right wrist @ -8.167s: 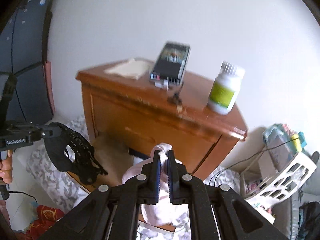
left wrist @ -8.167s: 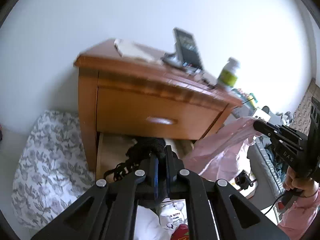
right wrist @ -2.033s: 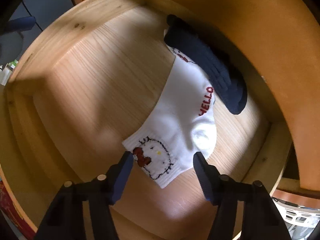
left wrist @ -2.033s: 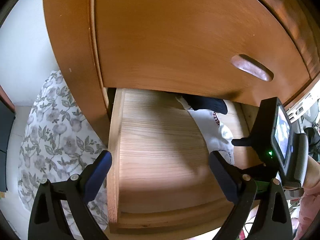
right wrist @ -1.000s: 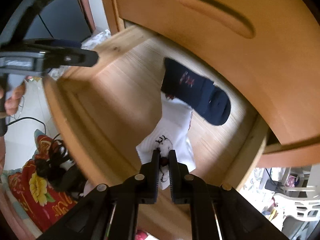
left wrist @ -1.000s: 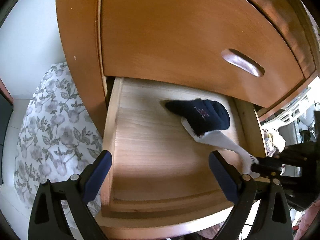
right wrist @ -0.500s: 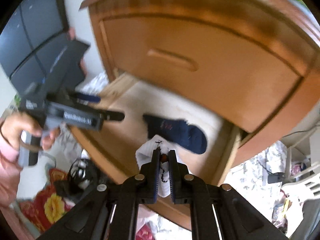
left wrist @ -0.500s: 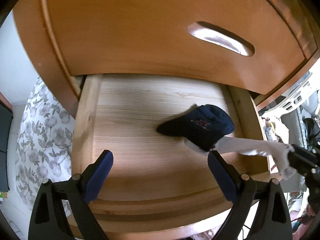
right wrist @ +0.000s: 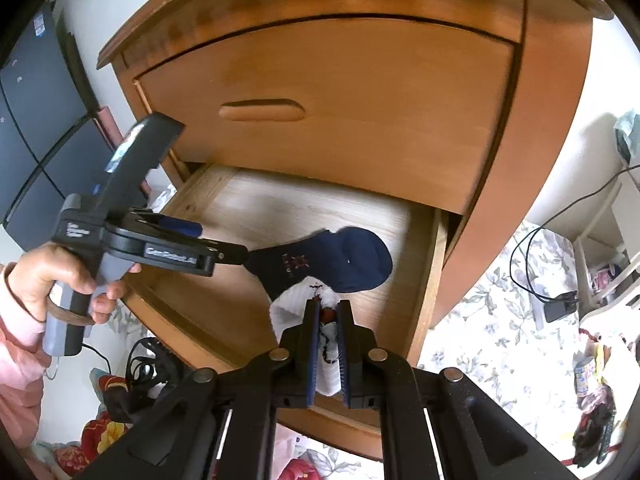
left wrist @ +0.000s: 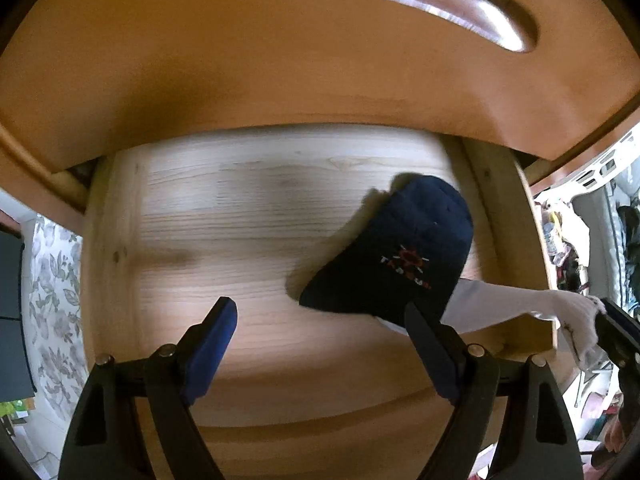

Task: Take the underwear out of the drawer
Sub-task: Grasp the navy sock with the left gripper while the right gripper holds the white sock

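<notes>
Right wrist view alone shows the person's hand (right wrist: 60, 280) and the nightstand (right wrist: 536, 128). Right hand-held gripper (right wrist: 327, 344) is clamped on the white garment (right wrist: 294, 312), pulled over the drawer (left wrist: 504, 216) edge. Left hand-held gripper (left wrist: 320, 344), jaws spread, hovers just before the navy sock (left wrist: 400, 248). Floral bedding (right wrist: 496, 320) lies beside.

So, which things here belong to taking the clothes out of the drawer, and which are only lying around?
Belong to the job:
- open drawer
- white garment, clamped by the right gripper
- navy garment, lying on the white one
- left gripper, open

Just lying about:
- black cables
- floral sheet
</notes>
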{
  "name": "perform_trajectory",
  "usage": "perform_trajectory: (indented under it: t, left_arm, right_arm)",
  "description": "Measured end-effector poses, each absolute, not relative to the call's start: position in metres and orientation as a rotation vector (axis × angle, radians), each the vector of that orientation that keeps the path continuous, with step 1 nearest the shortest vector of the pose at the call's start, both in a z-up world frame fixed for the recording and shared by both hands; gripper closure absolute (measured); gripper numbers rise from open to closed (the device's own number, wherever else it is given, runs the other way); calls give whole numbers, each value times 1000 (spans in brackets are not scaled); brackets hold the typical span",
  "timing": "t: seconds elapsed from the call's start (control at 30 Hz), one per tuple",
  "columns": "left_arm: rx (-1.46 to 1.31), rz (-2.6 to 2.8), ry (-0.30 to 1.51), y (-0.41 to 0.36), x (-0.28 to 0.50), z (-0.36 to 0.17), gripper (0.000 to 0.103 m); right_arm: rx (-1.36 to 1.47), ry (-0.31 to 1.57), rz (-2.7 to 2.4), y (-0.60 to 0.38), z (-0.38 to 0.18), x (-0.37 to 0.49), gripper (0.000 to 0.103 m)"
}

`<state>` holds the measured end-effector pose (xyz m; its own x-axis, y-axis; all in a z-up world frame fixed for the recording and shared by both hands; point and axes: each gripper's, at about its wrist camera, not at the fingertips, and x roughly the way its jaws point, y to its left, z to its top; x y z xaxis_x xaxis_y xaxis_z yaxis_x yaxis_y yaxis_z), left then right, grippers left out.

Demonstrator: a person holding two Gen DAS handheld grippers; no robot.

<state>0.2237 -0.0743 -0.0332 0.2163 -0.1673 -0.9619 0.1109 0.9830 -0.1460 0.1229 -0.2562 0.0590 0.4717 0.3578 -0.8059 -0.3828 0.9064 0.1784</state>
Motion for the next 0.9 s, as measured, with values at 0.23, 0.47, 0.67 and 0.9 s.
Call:
perform_trajectory:
  t: [0.23,0.47,0.67,0.9]
  left_arm:
    - [-28,-233,1391,-95,232,-47,16]
    - [50,-268,1428,-120,238,-57,16]
    - [101,-312,1486,-139,242,-67,16]
    - [180,-315,1515,-149,254,-74,24]
  right_arm:
    - [-15,985,444,-260,56,127,94]
    - [-14,991,445,-260,53,129,94]
    - [-11,1002,439,-262,46,135,94]
    - [-6,1016,440,-262,42,136,94]
